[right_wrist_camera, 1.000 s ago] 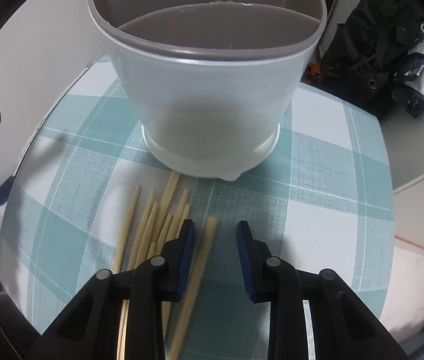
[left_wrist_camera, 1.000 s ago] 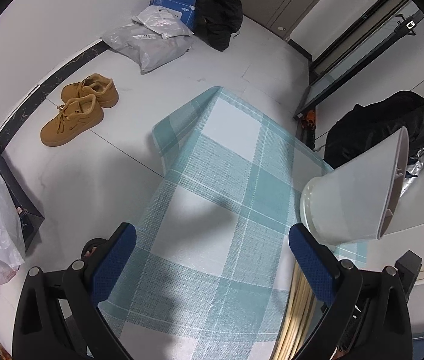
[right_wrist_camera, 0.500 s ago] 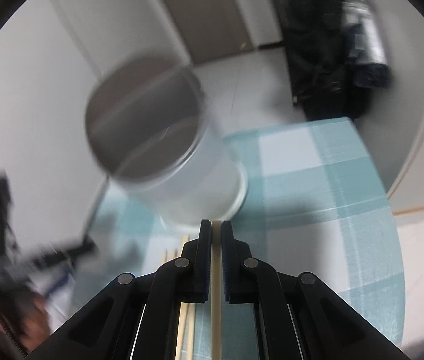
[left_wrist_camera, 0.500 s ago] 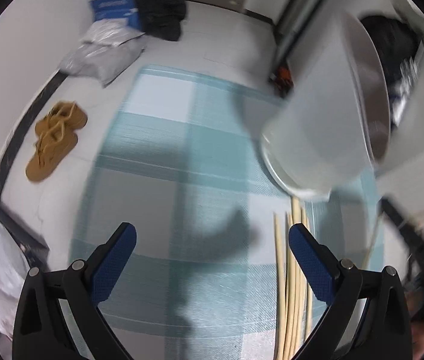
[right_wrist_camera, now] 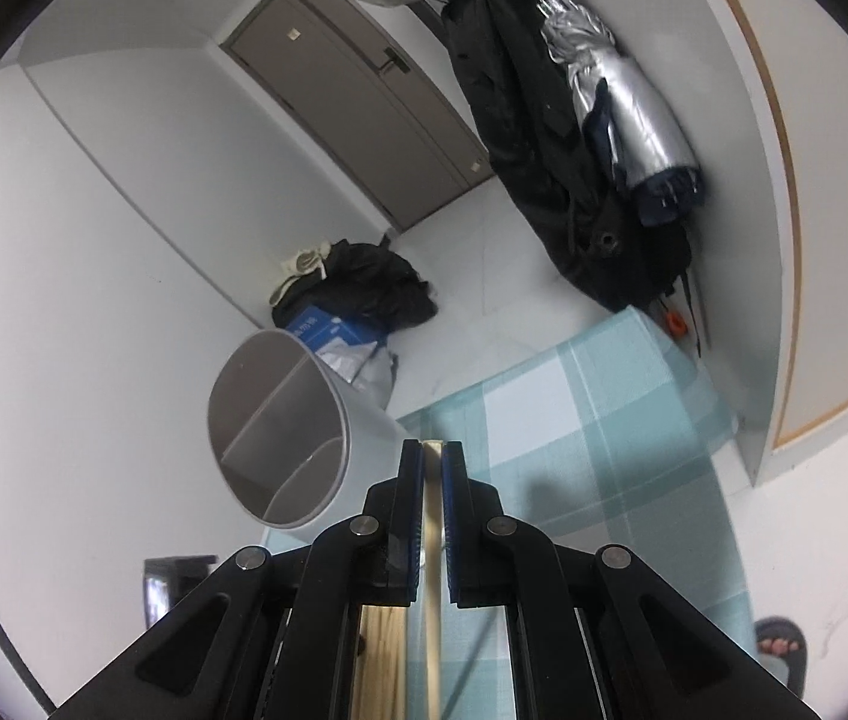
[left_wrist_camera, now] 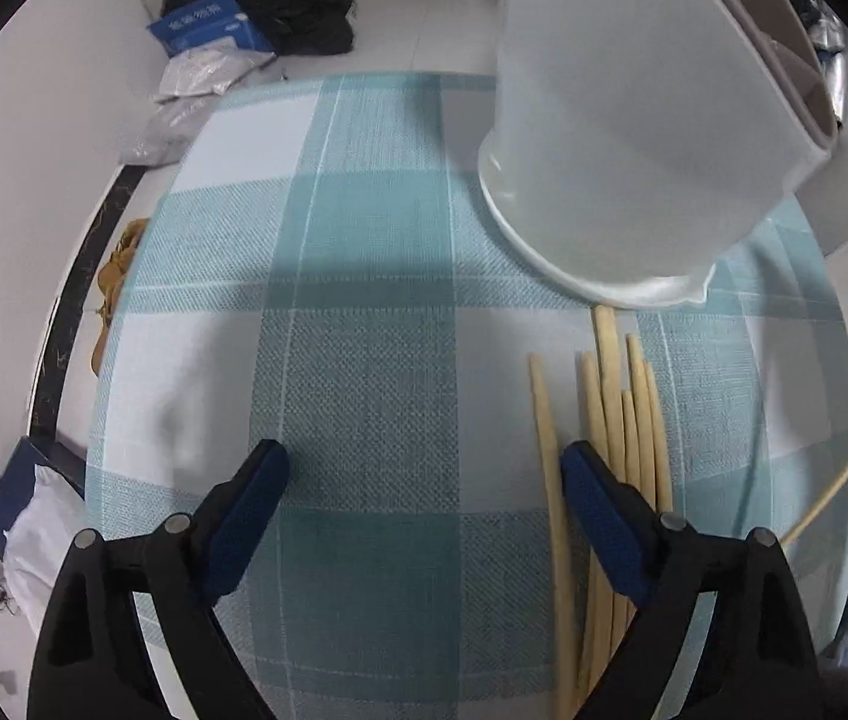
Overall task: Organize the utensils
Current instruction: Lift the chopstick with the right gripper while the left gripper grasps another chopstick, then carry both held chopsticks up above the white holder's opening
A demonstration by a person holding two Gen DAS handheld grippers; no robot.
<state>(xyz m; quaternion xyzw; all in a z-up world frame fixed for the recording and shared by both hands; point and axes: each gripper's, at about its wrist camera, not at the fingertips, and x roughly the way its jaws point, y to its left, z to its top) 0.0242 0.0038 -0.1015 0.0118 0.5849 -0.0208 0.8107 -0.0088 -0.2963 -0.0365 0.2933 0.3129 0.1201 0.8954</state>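
Several pale wooden chopsticks (left_wrist_camera: 616, 420) lie side by side on the checked tablecloth (left_wrist_camera: 364, 300), in front of a white utensil holder (left_wrist_camera: 634, 150) with a grey divided inside (right_wrist_camera: 280, 432). My left gripper (left_wrist_camera: 424, 459) points down over the cloth just left of the bundle. Its jaws are closing, and the leftmost chopstick (left_wrist_camera: 544, 414) lies just inside the right finger (left_wrist_camera: 592, 498), untouched by the pads. My right gripper (right_wrist_camera: 433, 450) is shut on a single chopstick (right_wrist_camera: 433, 516) and is raised above the table. That lifted chopstick (left_wrist_camera: 844, 468) shows at the right edge of the left wrist view.
The table edge (right_wrist_camera: 694, 372) drops to a white tiled floor. Black bags and a blue box (left_wrist_camera: 208, 30) sit by the wall, tan shoes (left_wrist_camera: 115, 276) lie left of the table. Dark coats and a silver umbrella (right_wrist_camera: 634, 114) hang right of a door. A sandalled foot (right_wrist_camera: 778, 648) stands nearby.
The right gripper shut on one chopstick, lifted it and rolled, so the holder now sits low and left in its view. The left gripper swung toward the chopsticks and its jaws narrowed.
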